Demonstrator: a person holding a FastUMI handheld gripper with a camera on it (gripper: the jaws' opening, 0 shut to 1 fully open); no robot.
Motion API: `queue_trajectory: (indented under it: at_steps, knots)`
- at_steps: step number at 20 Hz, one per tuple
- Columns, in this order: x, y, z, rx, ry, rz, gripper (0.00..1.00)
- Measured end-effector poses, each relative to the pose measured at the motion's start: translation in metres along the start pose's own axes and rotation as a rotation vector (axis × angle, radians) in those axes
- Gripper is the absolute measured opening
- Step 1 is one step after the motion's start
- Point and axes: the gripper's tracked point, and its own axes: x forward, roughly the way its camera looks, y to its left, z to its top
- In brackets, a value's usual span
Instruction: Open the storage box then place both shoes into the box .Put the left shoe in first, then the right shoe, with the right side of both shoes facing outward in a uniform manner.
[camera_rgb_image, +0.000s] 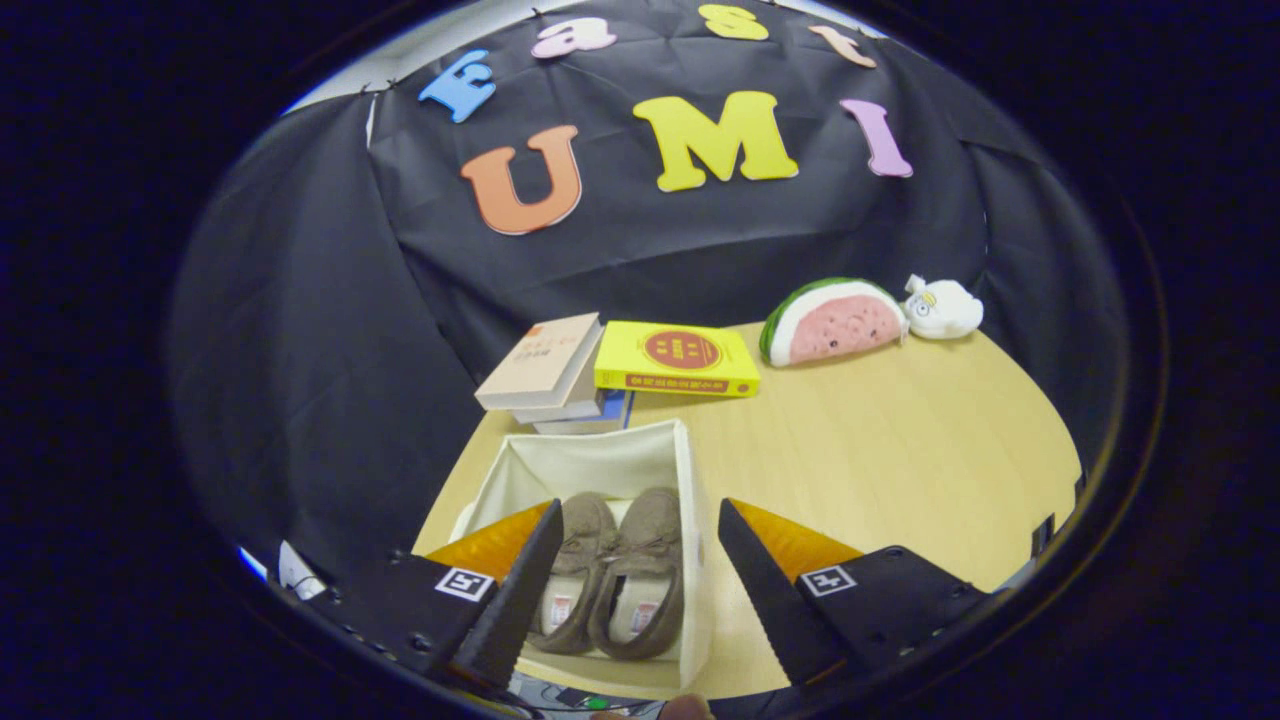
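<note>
A cream fabric storage box (690, 470) stands open on the wooden table, below and between my fingers. Two brown moccasin shoes lie side by side inside it, toes pointing away from me: the left one (578, 560) and the right one (645, 565). My gripper (640, 520) hovers above the box, open, with nothing between its fingers. The left finger covers part of the box's left wall.
Beyond the box lie a stack of books (545, 375) and a yellow book (678, 358). A watermelon-slice plush (835, 322) and a small white plush (942, 308) sit at the table's far edge. Bare tabletop (900, 450) spreads to the right of the box.
</note>
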Motion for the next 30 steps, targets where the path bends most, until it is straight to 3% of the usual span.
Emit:
queue_trajectory:
  at_steps: [5, 10, 17, 22, 30]
  knots:
    - [-0.058, -0.048, 0.05, -0.107, -0.271, -0.003, 0.96]
    - [-0.119, -0.101, 0.057, -0.211, -0.503, -0.062, 0.96]
    - [-0.17, -0.12, 0.02, -0.254, -0.612, -0.049, 0.96]
    - [-0.18, -0.123, -0.006, -0.197, -0.611, -0.01, 0.96]
    - [-0.18, -0.107, -0.025, -0.239, -0.57, 0.011, 0.96]
